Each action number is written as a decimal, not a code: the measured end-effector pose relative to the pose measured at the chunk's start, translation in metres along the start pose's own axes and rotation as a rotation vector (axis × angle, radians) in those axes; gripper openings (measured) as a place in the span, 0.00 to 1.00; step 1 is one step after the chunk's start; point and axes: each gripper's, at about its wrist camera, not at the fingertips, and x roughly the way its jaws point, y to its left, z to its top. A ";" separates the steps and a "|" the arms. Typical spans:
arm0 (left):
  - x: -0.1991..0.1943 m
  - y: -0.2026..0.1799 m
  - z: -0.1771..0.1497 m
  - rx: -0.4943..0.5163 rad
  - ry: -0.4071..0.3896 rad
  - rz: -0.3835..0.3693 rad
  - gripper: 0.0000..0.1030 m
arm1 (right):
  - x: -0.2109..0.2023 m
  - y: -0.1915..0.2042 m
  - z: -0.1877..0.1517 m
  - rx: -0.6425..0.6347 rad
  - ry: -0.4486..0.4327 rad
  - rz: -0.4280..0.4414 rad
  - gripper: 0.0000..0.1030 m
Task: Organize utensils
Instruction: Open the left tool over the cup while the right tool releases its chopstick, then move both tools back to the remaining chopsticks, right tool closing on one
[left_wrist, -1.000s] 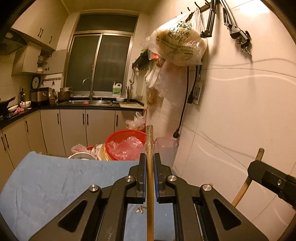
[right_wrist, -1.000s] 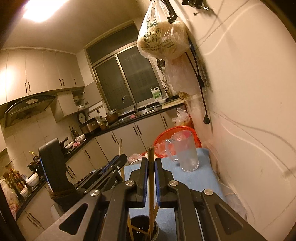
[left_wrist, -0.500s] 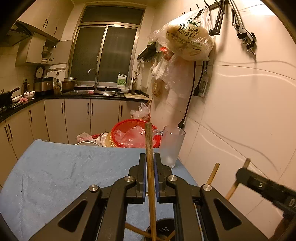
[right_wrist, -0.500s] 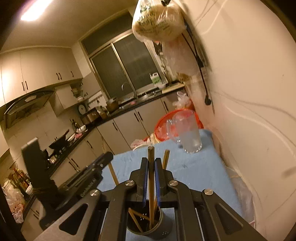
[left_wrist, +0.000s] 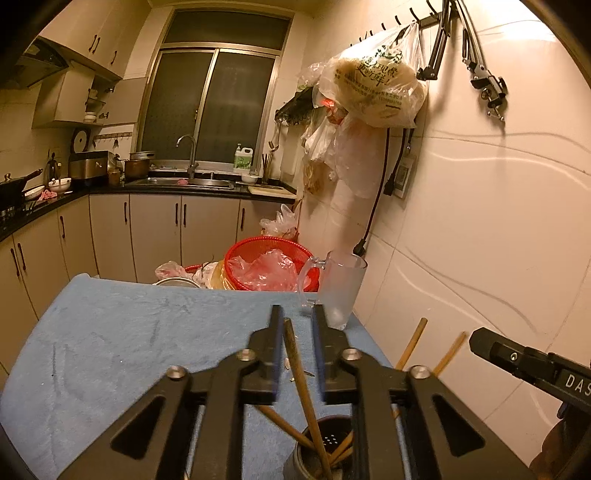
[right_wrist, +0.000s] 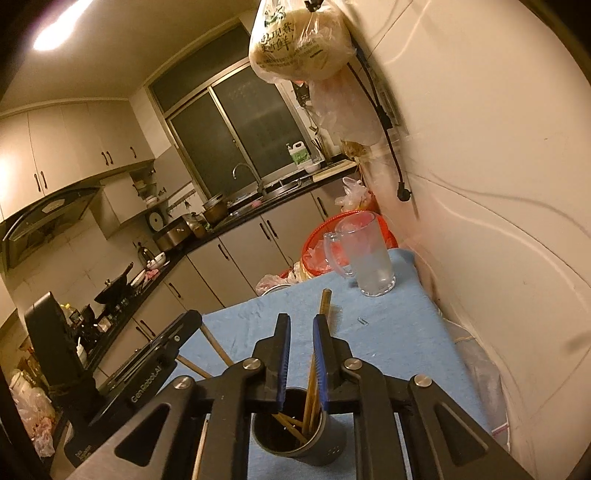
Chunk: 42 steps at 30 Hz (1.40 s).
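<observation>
A dim kitchen with cream cabinets and a dark window lies behind a surface (left_wrist: 122, 332) covered by a blue towel.

In the left wrist view, the left gripper (left_wrist: 297, 325) sits at 6 o'clock, its jaws having just been opening; a chopstick (left_wrist: 295, 362) stands between them, leaning on the left one, with a clear gap at the right, so it looks released. Its lower end drops into the dark holder (left_wrist: 306, 458) at 6 o'clock, where other sticks already cross. A glass mug (left_wrist: 341, 291) stands near 1 o'clock of the jaws, with a red basket (left_wrist: 266, 251) behind it. The right gripper's body pokes in at 4 o'clock.

In the right wrist view, the right gripper (right_wrist: 301, 328) hangs over the holder (right_wrist: 295, 432) at 6 o'clock. Its jaws have also just been opening, and a chopstick (right_wrist: 325, 306) rises between them, close against the right pad; whether it is fully let go cannot be told. Several sticks rest in the holder. The mug (right_wrist: 369, 254) stands at 1 o'clock and the left gripper (right_wrist: 166, 350) at 9 o'clock.

The task looks far along: both chopsticks are in the holder and no loose utensils show on the towel. What seems left is pulling the jaws clear.
</observation>
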 end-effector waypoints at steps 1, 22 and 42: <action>-0.004 0.001 0.000 0.001 -0.005 0.001 0.28 | -0.004 0.001 0.000 0.000 -0.005 0.000 0.14; -0.104 0.093 -0.074 -0.011 0.131 0.261 0.58 | -0.003 0.063 -0.116 -0.122 0.194 0.066 0.17; -0.120 0.193 -0.169 -0.149 0.302 0.417 0.60 | 0.064 0.066 -0.206 -0.114 0.394 -0.047 0.17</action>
